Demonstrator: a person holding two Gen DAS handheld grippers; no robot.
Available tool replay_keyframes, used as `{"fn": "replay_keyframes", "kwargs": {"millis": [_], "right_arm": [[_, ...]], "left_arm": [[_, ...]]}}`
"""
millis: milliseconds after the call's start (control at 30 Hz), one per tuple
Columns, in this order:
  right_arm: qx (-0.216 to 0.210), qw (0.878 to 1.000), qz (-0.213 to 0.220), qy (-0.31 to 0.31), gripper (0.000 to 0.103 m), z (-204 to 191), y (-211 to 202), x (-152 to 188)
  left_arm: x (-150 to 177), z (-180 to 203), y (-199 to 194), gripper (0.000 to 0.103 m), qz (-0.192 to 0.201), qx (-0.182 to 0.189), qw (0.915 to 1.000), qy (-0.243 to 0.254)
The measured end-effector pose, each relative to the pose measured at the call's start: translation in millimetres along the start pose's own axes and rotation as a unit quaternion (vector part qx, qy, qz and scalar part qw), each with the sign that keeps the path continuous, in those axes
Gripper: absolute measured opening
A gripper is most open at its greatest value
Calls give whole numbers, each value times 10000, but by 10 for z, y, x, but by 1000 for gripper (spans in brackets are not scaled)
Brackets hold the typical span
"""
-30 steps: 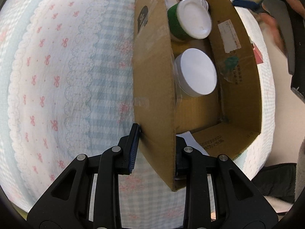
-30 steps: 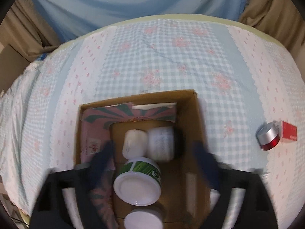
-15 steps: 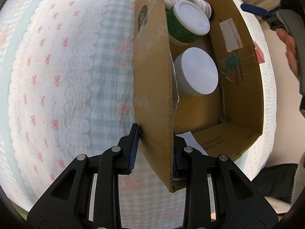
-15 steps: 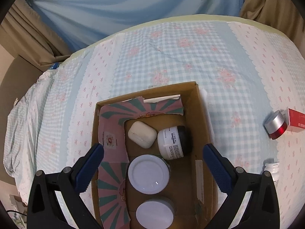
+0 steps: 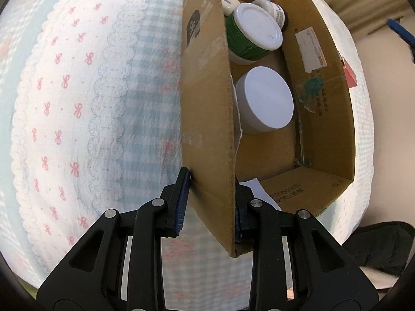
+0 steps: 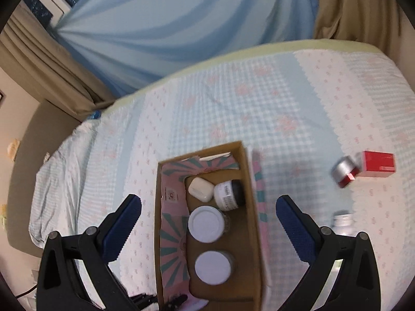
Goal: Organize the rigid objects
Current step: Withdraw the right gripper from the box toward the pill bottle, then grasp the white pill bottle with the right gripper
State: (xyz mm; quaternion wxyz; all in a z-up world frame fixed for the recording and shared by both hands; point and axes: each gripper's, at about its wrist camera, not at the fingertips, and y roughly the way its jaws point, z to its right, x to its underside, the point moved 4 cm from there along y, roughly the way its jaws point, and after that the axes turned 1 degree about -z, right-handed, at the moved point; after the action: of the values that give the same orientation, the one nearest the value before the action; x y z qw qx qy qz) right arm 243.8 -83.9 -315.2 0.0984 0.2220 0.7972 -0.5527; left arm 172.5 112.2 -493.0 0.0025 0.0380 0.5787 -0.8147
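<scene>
A cardboard box stands on the bed; it also shows in the right wrist view. My left gripper is shut on its left wall near the front corner. Inside are a green jar with a white lid, a grey-lidded jar, a white L'Oreal jar and a white case. My right gripper is open and empty, high above the box. A red and silver jar, a red carton and a clear bottle lie on the bed to the right.
The bed has a blue checked and pink-bow cover. A pink and teal patterned paper lines the box's left side. Blue and brown curtains hang behind the bed. A dark bag lies on the floor at right.
My right gripper has risen and pulled back from the box, open and empty; the view now takes in more of the bed and curtains. My left gripper keeps its hold on the box wall.
</scene>
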Motion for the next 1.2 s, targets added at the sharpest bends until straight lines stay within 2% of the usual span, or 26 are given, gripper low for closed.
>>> {"fn": "replay_keyframes", "kwargs": {"millis": [100,233,333,500,833,1033,1167,1200], "right_arm": [[151,9998,84,28,103,173,-293,29],[812,9962,258,-170,103,435,-640,184],[1258,9912,220,-362,103,628,-780,344],[1358,9899,56,-406,103,944,-833,611],[1467,9884,-246,-315,103,1454,-392,1080],[1642,9852,-413,-254,103,1706,18,1213],[1610,9852,-565,-133,103,1821,281,1248],[1593,9854,-600,-91,100,1848,346,1247]], "left_arm": [[7,-4,-9,25,21,-58,10000,5],[6,-13,-12,25,47,-28,10000,-62],[25,-15,-20,25,87,-42,9999,-78],[82,8,-30,25,192,-98,9998,-32],[166,34,-72,25,343,-174,9991,-159],[199,59,-94,25,433,-224,9985,-240],[223,53,-105,25,483,-224,9981,-300],[229,53,-109,25,493,-230,9980,-320]]}}
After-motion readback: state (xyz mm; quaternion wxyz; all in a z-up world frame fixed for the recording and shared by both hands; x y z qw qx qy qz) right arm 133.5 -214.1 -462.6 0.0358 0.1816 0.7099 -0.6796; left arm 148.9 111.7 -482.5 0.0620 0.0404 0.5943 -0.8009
